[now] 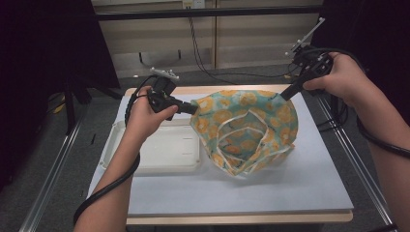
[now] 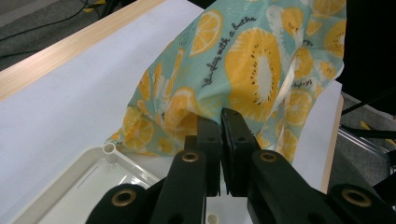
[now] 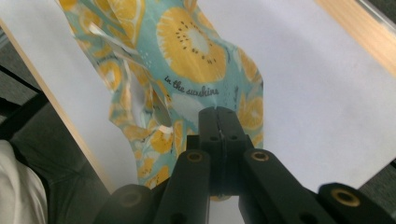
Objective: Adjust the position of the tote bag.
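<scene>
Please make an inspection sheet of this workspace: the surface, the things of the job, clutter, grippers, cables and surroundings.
Surface: white sheet over a wooden table.
Job's things: teal cloth with orange fruit print, held up at two edges, lower part resting on the sheet.
Clutter: white tray, left of the cloth.
Grippers: left gripper shut on the cloth's left edge; right gripper shut on its far right edge.
Cables: black cable trails from the left gripper along the forearm.
Surroundings: grey floor, metal rails beside the table.
</scene>
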